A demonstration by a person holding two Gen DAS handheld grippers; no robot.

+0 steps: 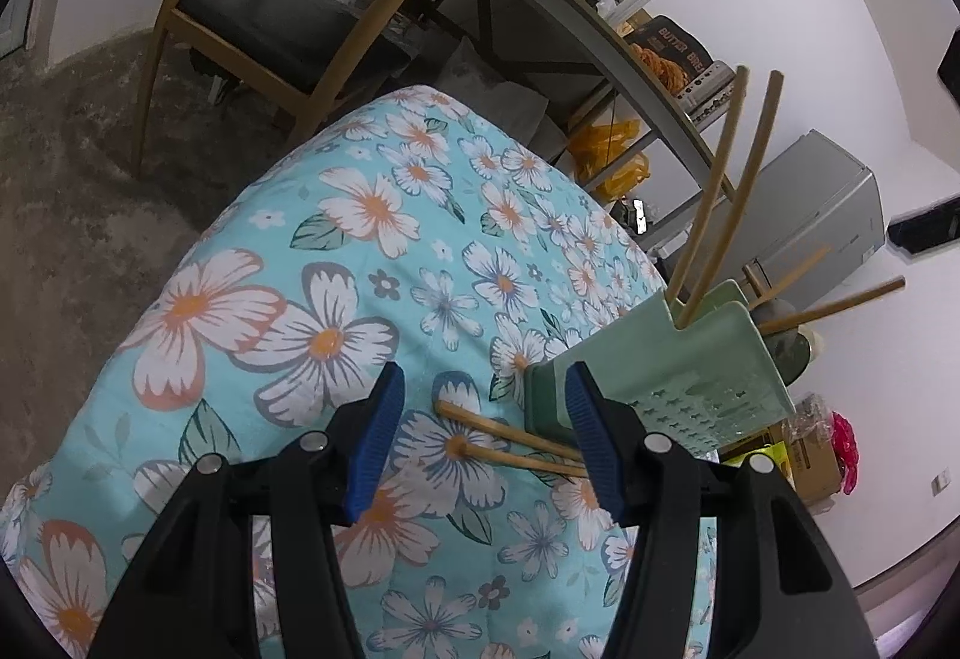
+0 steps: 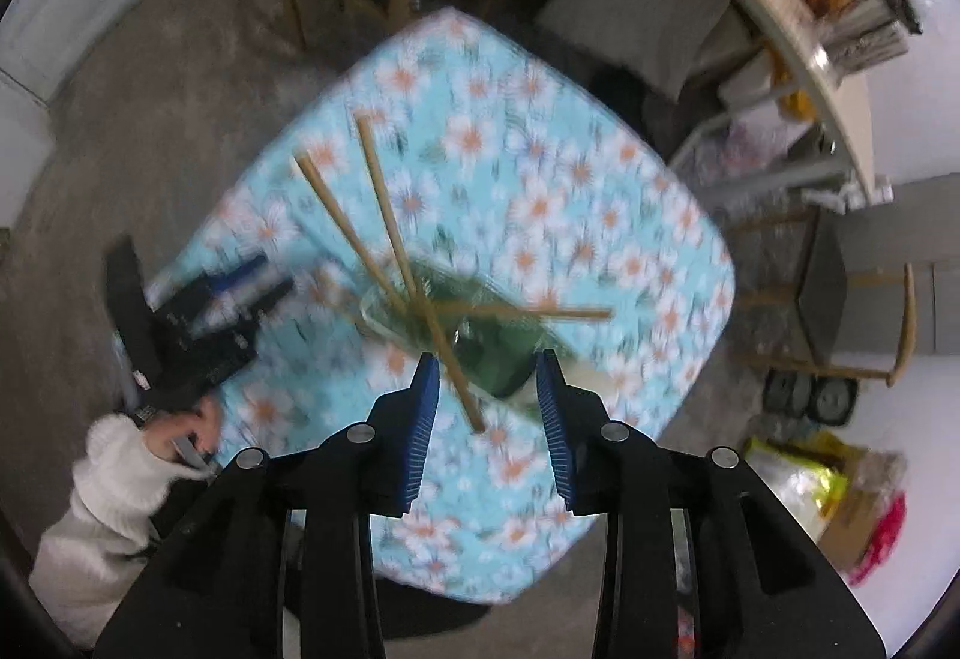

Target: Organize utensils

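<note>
Right tongs [image 2: 487, 419] are hanging spread above the green holder [image 2: 480, 341], pointing steeply down, with nothing between the blue pads; one chopstick in the holder [image 2: 456, 365] is passing just under the gap but the pads are not touching it. Left tongs [image 1: 483, 443] are standing spread and empty too, low over the flowered table [image 1: 288, 251], with the holder [image 1: 678, 377] just beside the right-hand pad. Two chopsticks [image 1: 510, 443] are lying on the cloth right in front of the left tongs, their far ends running under the right pad toward the holder's foot. In the left view several more sticks [image 1: 720, 203] are leaning out of the holder in different directions.

Judging from this, one stick is freshly in and the pair on the cloth is what is left. The right view is blurred, so I cannot tell exactly how the sticks are sitting inside the holder.

To do the next pick well, the tongs taking it should be coming down straight over one stick near its middle, closing across its width so it does not roll on the soft cloth. Taking one at a time looks safer than both. The holder seems light and top-heavy with sticks splaying outward, so the left tongs could be steadying its wall while the stick is going in tip first.
</note>
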